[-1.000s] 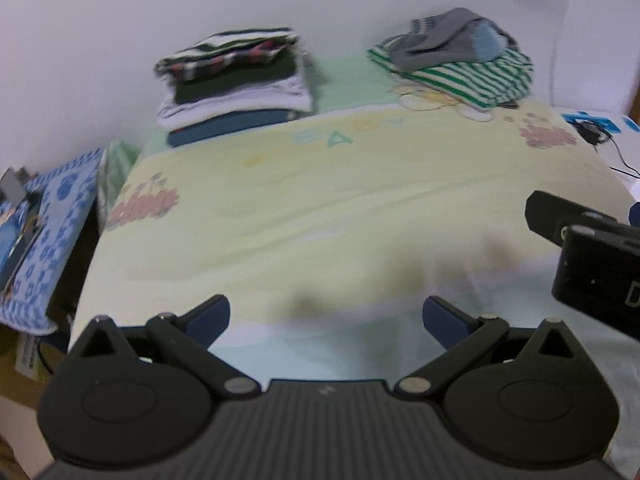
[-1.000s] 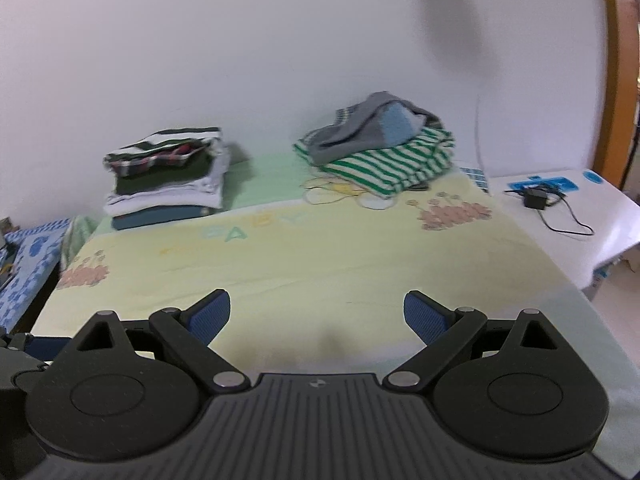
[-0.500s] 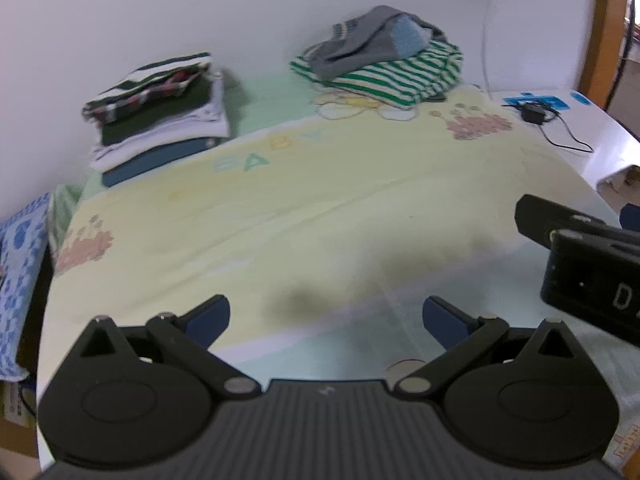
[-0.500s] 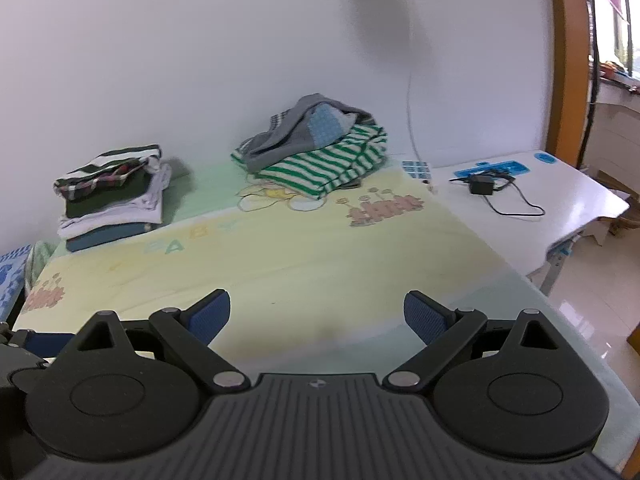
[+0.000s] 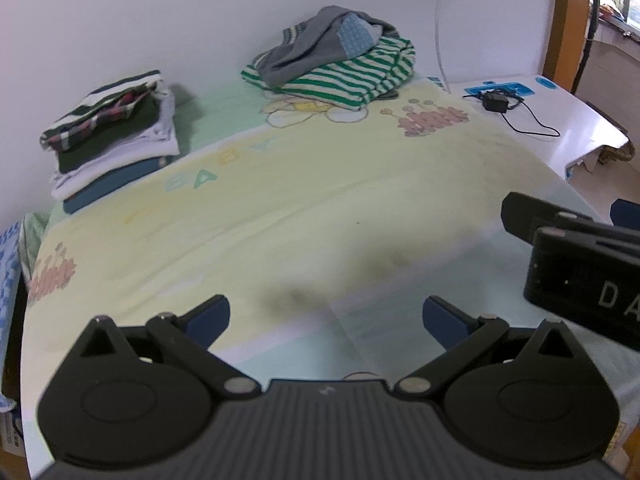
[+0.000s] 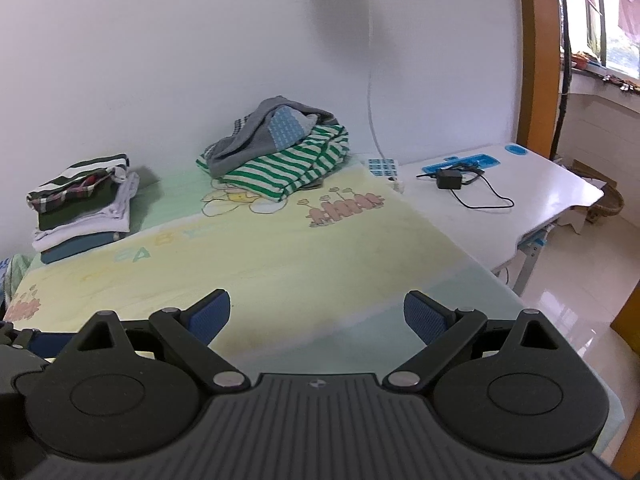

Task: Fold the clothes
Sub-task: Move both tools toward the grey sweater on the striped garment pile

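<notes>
Here, both grippers hang over the near edge of a bed (image 5: 304, 200) covered by a pale yellow sheet printed with "BABY" letters and cartoon figures. The left gripper (image 5: 326, 316) has its 2 blue-padded fingers spread wide with nothing between them, and the right gripper (image 6: 318, 312) is likewise wide apart and empty; the right gripper's black body also shows at the right edge of the left wrist view, just beside the left one. At the far edge of the bed, against the white wall, lies a loose pile of unfolded clothes (image 6: 280, 160): a grey garment with a light blue patch crumpled on top of a green-and-white striped one, sitting toward the far right corner. Toward the far left corner stands a neat stack of folded clothes (image 6: 84, 208), with a striped piece on top, a dark green one under it, then white, then blue at the bottom. The 2 piles are well apart, and both are far from the grippers, with bare sheet between. Beside the bed's right edge stands a white worktop (image 6: 520, 200) carrying a black charger (image 6: 450, 179) with its cable trailing toward the near edge.
</notes>
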### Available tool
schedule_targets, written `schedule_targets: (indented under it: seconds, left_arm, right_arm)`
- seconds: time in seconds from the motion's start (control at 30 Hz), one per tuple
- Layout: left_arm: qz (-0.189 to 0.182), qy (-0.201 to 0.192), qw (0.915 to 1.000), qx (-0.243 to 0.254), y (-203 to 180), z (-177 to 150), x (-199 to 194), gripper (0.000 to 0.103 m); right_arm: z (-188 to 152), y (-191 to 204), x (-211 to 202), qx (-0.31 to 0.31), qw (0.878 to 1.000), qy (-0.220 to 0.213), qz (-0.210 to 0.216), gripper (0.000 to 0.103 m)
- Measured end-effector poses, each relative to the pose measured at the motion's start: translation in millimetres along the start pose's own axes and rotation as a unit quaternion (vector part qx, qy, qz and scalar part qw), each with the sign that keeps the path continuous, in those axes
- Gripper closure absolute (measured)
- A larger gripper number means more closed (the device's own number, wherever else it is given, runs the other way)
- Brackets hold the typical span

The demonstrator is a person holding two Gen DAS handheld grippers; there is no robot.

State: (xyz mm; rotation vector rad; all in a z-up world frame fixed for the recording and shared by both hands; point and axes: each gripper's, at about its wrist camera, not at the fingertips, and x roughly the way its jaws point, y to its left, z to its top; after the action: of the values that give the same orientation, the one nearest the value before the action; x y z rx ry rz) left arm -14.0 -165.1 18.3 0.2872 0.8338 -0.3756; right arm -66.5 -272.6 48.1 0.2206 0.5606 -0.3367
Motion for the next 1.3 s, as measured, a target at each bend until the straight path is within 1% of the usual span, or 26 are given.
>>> schedule_targets:
  seconds: [0.63, 1.3]
  left_arm:
    - [-0.009, 0.005, 0.9999, 0.011, -13, 9, 8, 0.0]
    - [-0.005, 0.007, 1.0, -0.001, -8, 20, 13, 0.0]
  right_arm:
    - [2, -13, 3, 0.013, 1.0, 0.005, -0.006, 0.007]
    - [7, -7, 9, 0.008, 1.0, 0.008, -0.008, 0.007]
